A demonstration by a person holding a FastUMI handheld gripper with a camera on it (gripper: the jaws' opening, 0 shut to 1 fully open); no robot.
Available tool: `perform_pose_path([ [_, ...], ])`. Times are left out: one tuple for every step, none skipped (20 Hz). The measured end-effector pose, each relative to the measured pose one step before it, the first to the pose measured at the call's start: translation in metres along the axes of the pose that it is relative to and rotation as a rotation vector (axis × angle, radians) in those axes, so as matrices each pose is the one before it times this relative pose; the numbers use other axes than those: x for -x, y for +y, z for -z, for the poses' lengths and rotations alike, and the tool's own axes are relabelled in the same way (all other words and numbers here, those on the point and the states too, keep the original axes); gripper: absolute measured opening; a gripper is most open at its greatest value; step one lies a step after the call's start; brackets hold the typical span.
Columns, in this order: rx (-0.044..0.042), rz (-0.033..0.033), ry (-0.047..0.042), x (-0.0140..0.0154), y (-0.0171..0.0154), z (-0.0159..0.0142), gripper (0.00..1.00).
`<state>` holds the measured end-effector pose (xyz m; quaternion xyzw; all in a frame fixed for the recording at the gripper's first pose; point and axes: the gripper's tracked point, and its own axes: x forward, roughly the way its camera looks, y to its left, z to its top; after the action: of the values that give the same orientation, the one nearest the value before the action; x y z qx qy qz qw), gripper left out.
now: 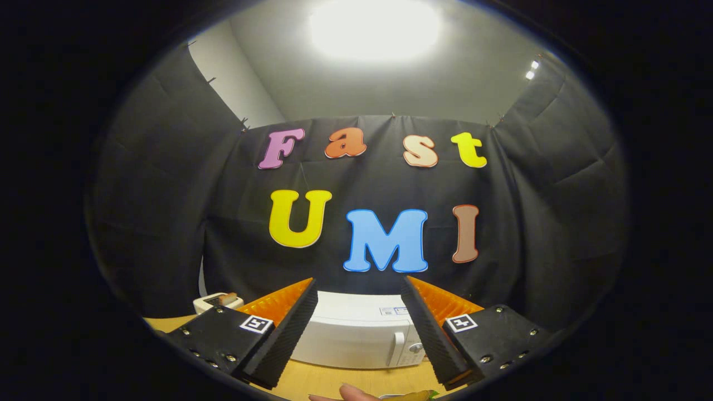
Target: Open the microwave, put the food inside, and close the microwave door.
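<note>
A white microwave stands on the wooden table, beyond my fingers, its door closed and its vertical handle toward its right side. My gripper is held high above the table with its fingers spread wide apart, nothing between them. Just under the fingers, near the table's front, part of a person's hand shows beside a bit of food with a green edge; most of that food is hidden.
A small white toaster-like appliance with something brown in its slot sits to the left of the microwave. Black cloth walls close in the booth at the back and on both sides. A bright ceiling lamp shines overhead.
</note>
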<state>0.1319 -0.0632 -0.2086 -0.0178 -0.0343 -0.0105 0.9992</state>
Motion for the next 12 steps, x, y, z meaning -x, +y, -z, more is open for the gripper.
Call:
perform_pose_path([
  [-0.00797, 0.03342, 0.04036, -0.01243, -0.00992, 0.02940, 0.97],
  [-0.01148, 0.01835, 0.04320, -0.01336, -0.00403, 0.02753, 0.97],
  [-0.00914, 0.00776, 0.04871, -0.01455, -0.00221, 0.02670, 0.97],
  [-0.00310, -0.00508, 0.05090, -0.01374, -0.00181, 0.02467, 0.97],
  [-0.00327, -0.01545, 0.03531, -0.01625, -0.00141, 0.01991, 0.97],
  [-0.00794, -0.01038, 0.02911, -0.01468, -0.00496, 0.01639, 0.97],
  [-0.01591, -0.00481, 0.01677, -0.01165, -0.00551, 0.01090, 0.97],
  [-0.02048, -0.00902, 0.00284, -0.01062, -0.00500, 0.00854, 0.97],
  [-0.01389, -0.00259, 0.00072, -0.00919, -0.00528, 0.00622, 0.97],
  [-0.00761, 0.01216, 0.00342, -0.00959, -0.00942, 0.00802, 0.97],
  [-0.00278, 0.01281, 0.00773, -0.00792, -0.00825, 0.00643, 0.97],
  [-0.00077, 0.00535, 0.00568, -0.00679, -0.00427, 0.00452, 0.97],
])
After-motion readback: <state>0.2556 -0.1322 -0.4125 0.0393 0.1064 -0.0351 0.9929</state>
